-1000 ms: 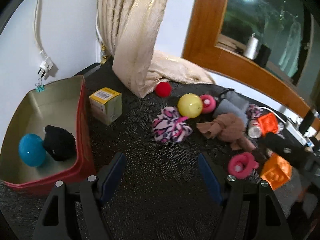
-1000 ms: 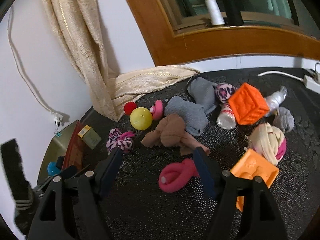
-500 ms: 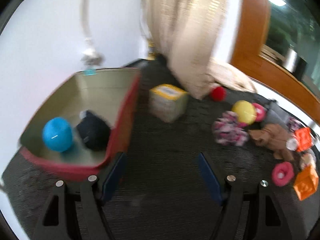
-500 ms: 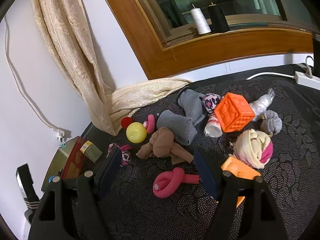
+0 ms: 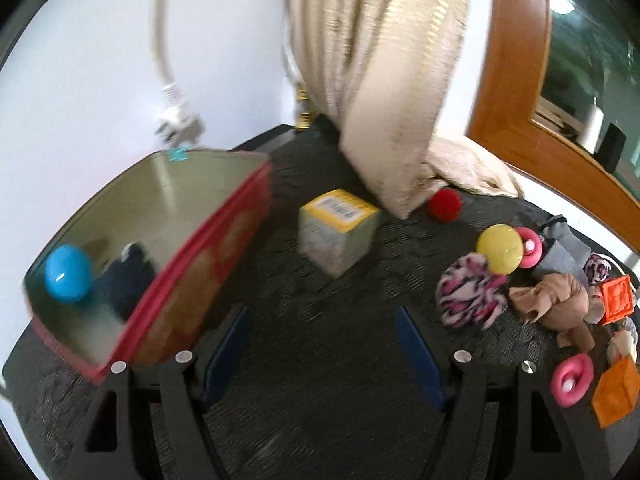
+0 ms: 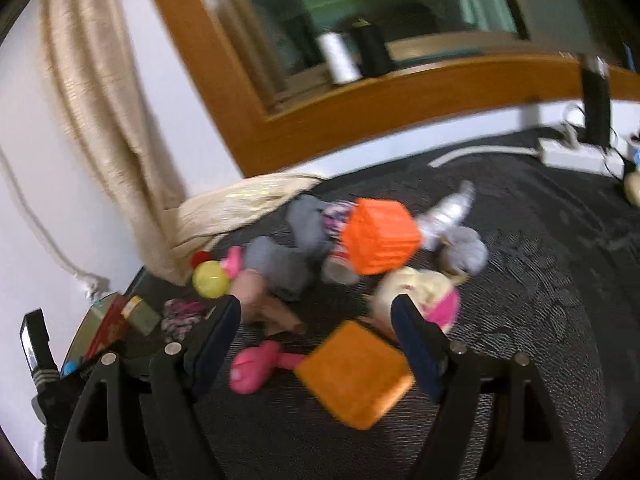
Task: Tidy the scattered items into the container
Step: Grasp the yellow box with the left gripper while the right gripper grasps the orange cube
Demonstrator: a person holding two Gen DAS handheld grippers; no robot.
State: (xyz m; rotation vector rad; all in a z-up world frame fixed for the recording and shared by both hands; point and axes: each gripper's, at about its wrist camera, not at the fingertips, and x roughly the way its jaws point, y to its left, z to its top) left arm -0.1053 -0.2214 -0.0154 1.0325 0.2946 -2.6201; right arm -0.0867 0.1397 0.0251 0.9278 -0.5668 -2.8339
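The red container [image 5: 208, 264] stands at the left of the left wrist view and holds a blue ball [image 5: 67, 273] and a dark fuzzy item [image 5: 128, 280]. My left gripper [image 5: 322, 354] is open and empty, facing a yellow-topped box [image 5: 338, 228]. To its right lie a yellow ball [image 5: 500, 249] and a pink leopard cloth [image 5: 470, 298]. My right gripper [image 6: 316, 338] is open and empty above a flat orange block [image 6: 354, 374] and a pink ring toy [image 6: 254, 366]. An orange cube [image 6: 378, 236] lies beyond.
A cream curtain [image 5: 384, 80] hangs at the back with a red pom-pom [image 5: 444, 204] at its foot. Grey socks [image 6: 280, 260], a brown cloth [image 5: 556, 308] and a cream and pink bundle [image 6: 420, 296] lie among the toys. A power strip [image 6: 576, 156] sits far right.
The left gripper has swung left toward the container, then drawn nearer to the yellow-topped box. The right gripper has moved forward over the flat orange block. Both stay open.
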